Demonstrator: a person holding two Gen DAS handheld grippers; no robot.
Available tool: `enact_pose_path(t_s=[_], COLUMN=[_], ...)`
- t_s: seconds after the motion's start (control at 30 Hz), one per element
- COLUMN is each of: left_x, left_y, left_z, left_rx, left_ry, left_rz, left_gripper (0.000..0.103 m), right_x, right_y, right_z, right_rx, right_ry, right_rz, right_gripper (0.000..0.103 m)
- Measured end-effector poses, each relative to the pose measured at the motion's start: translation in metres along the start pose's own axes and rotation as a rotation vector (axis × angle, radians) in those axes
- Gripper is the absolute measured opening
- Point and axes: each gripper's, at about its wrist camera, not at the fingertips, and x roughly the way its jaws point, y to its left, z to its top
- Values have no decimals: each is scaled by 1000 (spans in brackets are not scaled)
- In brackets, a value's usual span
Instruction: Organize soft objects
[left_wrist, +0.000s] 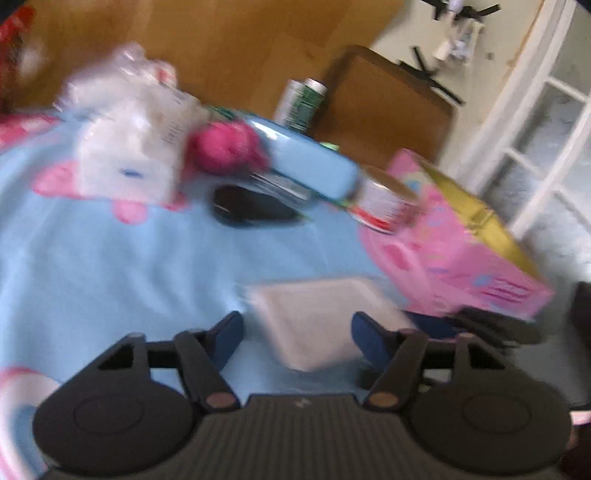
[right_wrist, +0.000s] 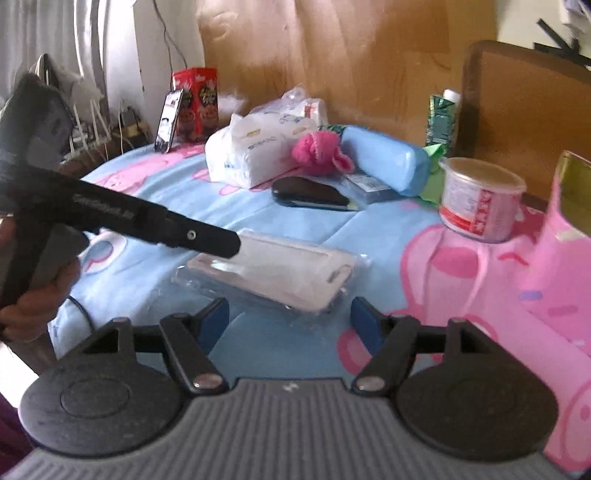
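Observation:
A flat white packet in clear wrap (right_wrist: 273, 273) lies on the blue cartoon bedsheet (right_wrist: 258, 225) just ahead of both grippers; it also shows in the left wrist view (left_wrist: 317, 317), blurred. My left gripper (left_wrist: 295, 336) is open with its jaws either side of the packet's near end. My right gripper (right_wrist: 290, 321) is open just short of the packet. The left gripper's black body (right_wrist: 122, 218) reaches over the packet from the left. Further back lie a white tissue pack (right_wrist: 251, 155), a pink knitted ball (right_wrist: 314, 151) and a blue soft roll (right_wrist: 388, 162).
A pink box (left_wrist: 454, 243) stands at the right, a lidded tub (right_wrist: 480, 199) beside it. A black case (right_wrist: 310, 194) lies mid-sheet. A green carton (right_wrist: 443, 118) and a red snack box (right_wrist: 195, 103) stand at the back by the brown board (right_wrist: 332, 55).

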Motion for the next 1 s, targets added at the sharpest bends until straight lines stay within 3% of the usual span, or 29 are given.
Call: enact_pose_path(t_s=[0.03,0.1,0.3,0.43,0.57,0.63,0.7,0.8,0.9,1.0], left_x=[1,5,12,41,79,98,112,108,86,65], left_y=[-6,-16,-73,-134,-187,-209,-223,-210,-175,-127], left_z=[0,4,40,64,75,76,72,63,55,49], left_rx=[7,37,149,282,357,398,416,389,370,327], left_ry=[-8,-12,-79,-107,-107,-113,-127,-138,-169,-190], left_rz=[24,46,-80,-157,-220,-215,-152,-143,-115,-35], left_gripper=[61,61,61,61,61,68,71,71,75,77], right_x=[2,1,-38,-72,-96,-102,-102,-98,-117,-124], right_y=[3,13,10,-18,-63,-86,-110,-141,-151,-145], right_z=[-3,-5,-2,0,2,1,-4,-10,-25,-29], right_rx=[2,-1,8,24,108,137,175,242,342,344], right_ry=[-24,-49,-209,-330,-366,-369,-366,-334,-399,-435], right_rz=[-10,-43,-203,-367,-495,-558,-638,-858,-838,-809], right_gripper=[66,65,65,65,65,65,65,66,66,66])
